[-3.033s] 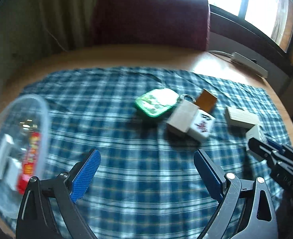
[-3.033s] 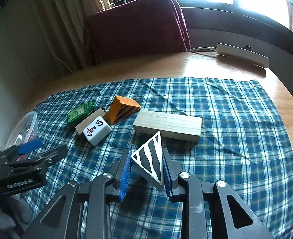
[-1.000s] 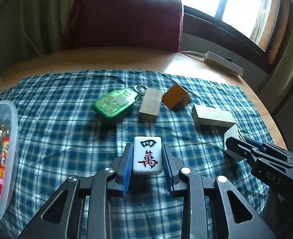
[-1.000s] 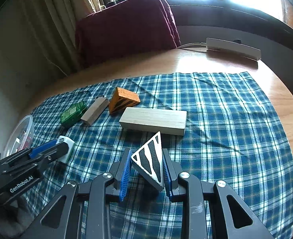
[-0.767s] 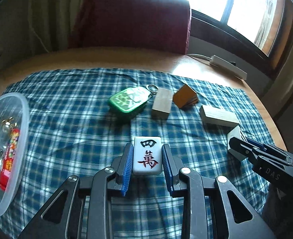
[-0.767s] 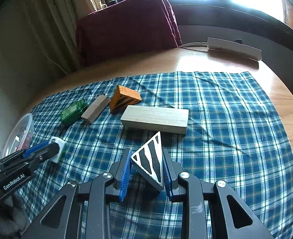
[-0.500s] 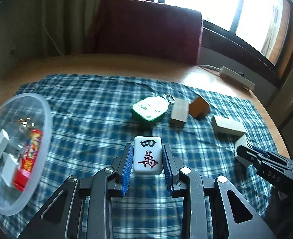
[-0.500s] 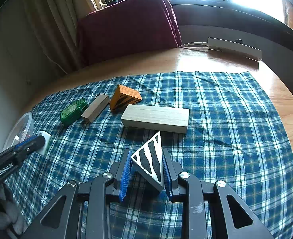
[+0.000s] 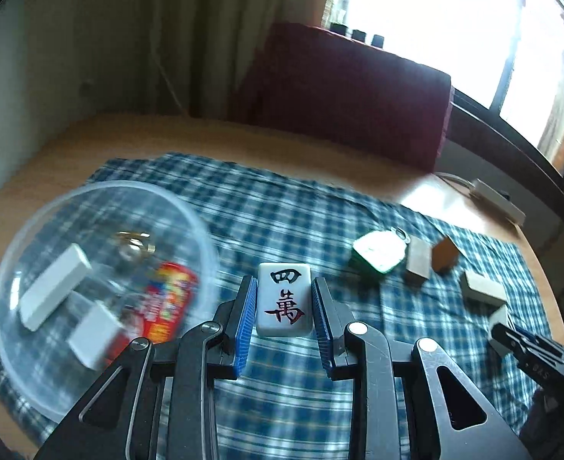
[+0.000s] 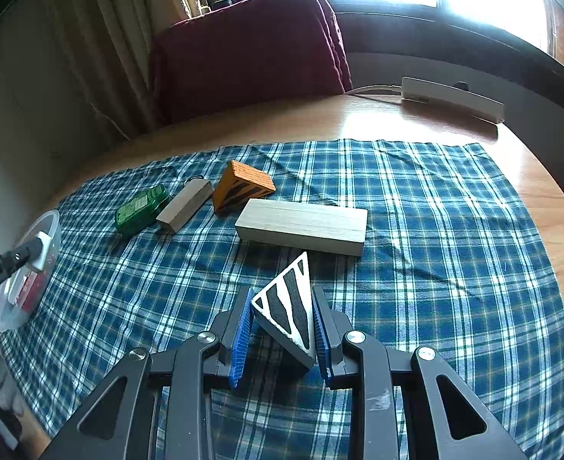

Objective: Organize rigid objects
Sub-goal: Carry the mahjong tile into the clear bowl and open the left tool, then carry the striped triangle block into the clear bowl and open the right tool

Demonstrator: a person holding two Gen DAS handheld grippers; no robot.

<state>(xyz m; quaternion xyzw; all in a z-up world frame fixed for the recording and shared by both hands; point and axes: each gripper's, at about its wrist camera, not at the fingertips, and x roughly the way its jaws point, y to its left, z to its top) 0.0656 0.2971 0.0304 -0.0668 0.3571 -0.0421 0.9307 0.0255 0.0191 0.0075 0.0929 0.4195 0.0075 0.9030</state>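
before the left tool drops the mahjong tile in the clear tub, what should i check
1. Left tool shut on the white mahjong tile with red and black characters: ok.
2. Tile over the round clear plastic tub: not ok, it is to the tub's right.
3. Free room in the tub beside the white blocks and the red packet: cannot tell, blurred.
4. Right tool shut on the black-and-white striped triangular wedge, away from the tub: ok.

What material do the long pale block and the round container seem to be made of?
Long pale block: probably unfinished wood, matte, with fine lengthwise grain lines. Round container: apparently clear plastic, glossy and thin-walled; its contents show through the wall.
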